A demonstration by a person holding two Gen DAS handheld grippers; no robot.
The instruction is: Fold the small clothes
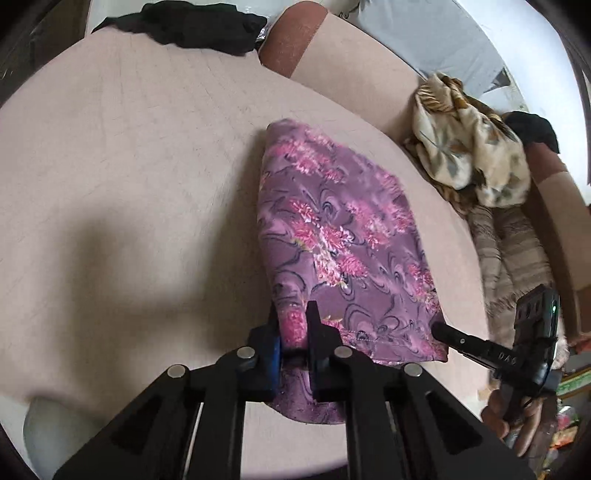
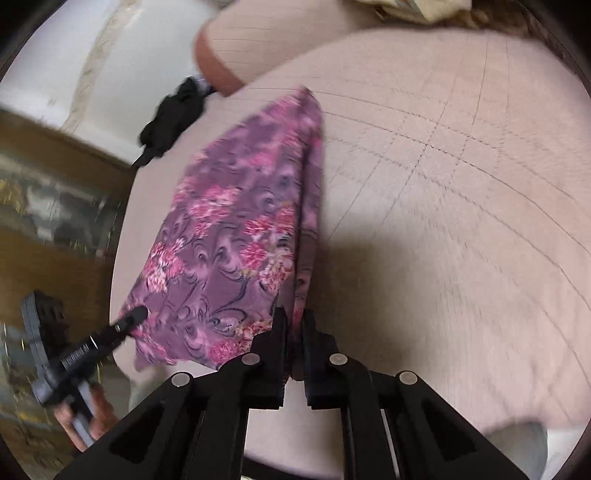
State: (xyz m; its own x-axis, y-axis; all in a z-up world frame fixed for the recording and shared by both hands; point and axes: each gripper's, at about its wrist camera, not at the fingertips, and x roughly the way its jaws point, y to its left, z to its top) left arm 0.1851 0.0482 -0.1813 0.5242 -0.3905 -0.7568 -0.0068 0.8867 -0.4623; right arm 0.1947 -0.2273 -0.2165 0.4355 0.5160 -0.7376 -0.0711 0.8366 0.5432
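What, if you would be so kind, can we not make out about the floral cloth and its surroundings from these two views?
- Left wrist view: the purple floral cloth has its near corner hidden between the left gripper jaws.
- Right wrist view: the right gripper covers the cloth's near edge; motion blur smears its pattern.
- Neither view shows what garment it is.
- Left wrist view: the black garment is cut off by the top edge.

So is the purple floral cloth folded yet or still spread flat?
Folded, at least once: the purple floral cloth shows doubled layers along its right edge, and both grippers, left and right, pinch its near corners.
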